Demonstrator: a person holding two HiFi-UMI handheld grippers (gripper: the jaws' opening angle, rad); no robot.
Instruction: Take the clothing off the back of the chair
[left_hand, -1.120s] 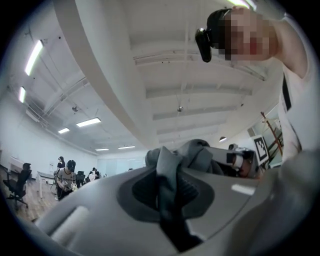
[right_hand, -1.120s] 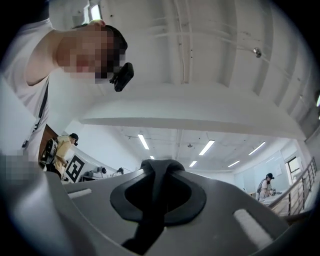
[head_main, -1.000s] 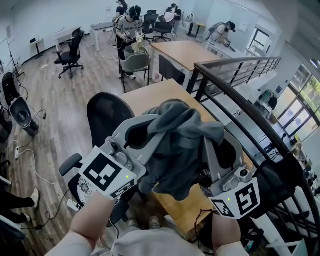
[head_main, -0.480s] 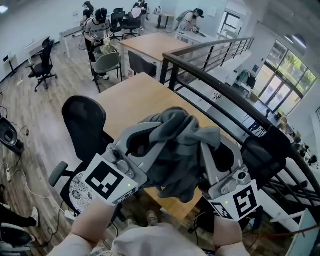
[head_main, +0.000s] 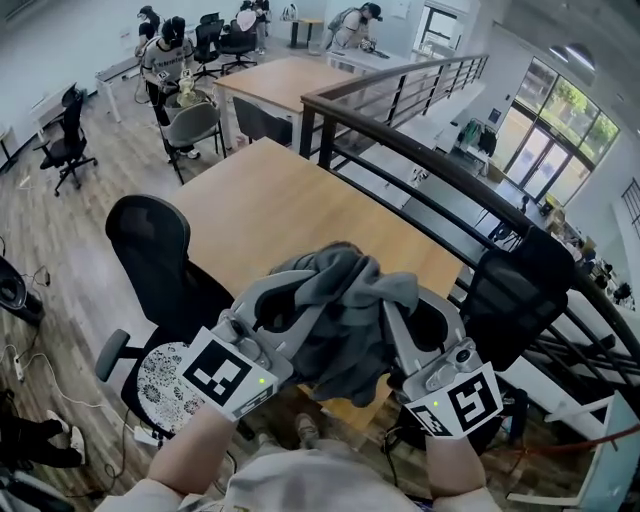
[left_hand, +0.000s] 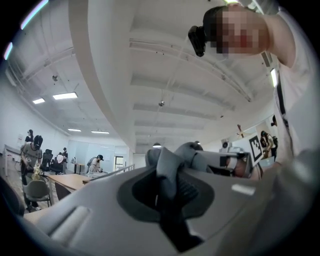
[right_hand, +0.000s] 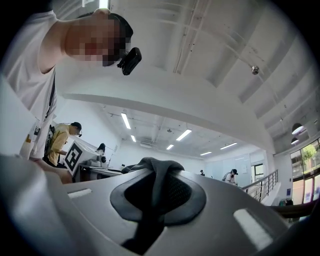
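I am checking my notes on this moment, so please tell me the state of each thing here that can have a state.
left gripper: shut on the grey garment.
right gripper: shut on the grey garment.
grey garment: bunched up, held in the air between both grippers, on no chair.
left office chair: backrest bare.
right office chair: backrest bare.
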